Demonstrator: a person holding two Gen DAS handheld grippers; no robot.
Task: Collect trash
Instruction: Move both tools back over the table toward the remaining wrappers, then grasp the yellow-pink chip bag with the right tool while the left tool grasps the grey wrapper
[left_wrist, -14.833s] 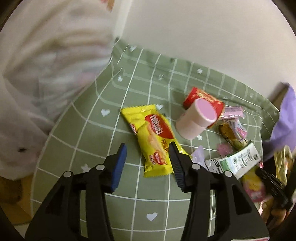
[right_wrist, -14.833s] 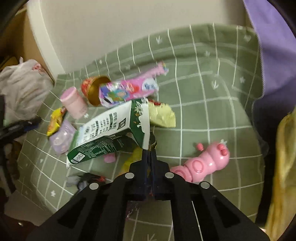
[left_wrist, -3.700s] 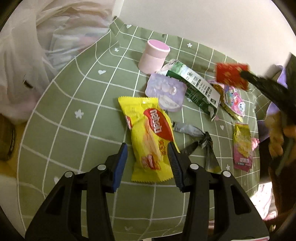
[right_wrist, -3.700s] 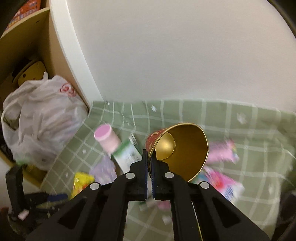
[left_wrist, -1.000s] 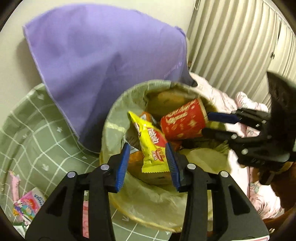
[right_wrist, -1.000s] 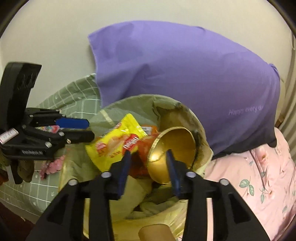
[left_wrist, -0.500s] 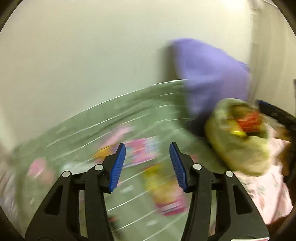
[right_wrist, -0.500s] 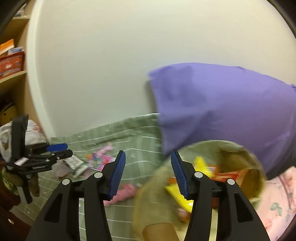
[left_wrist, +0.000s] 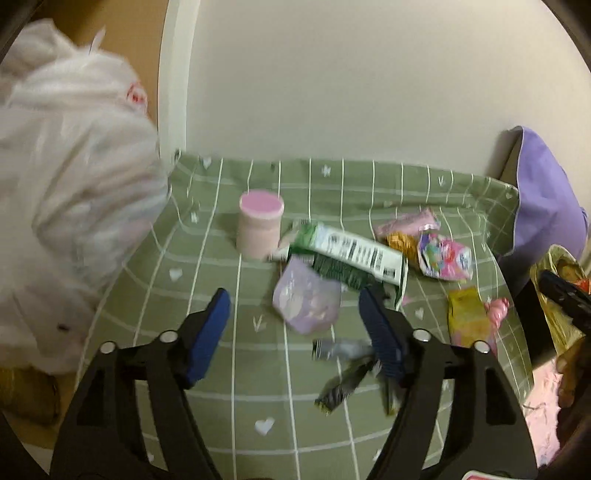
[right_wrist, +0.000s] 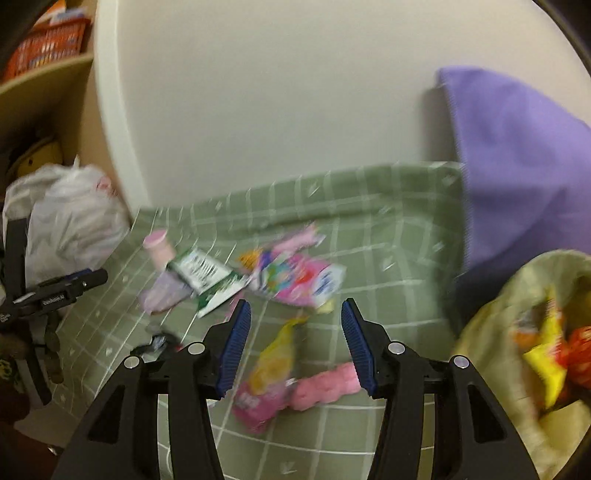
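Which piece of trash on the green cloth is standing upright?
The pink cylindrical tub, beside the green carton. It stands on its base with its lid up; the carton and wrappers all lie flat.

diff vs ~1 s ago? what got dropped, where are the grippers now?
Both let go: the yellow snack packet and red cup now lie in the trash bag. Left gripper, empty with jaws opening, and right gripper, empty and open, swung back over the green cloth. The pink jar and milk carton stayed put.
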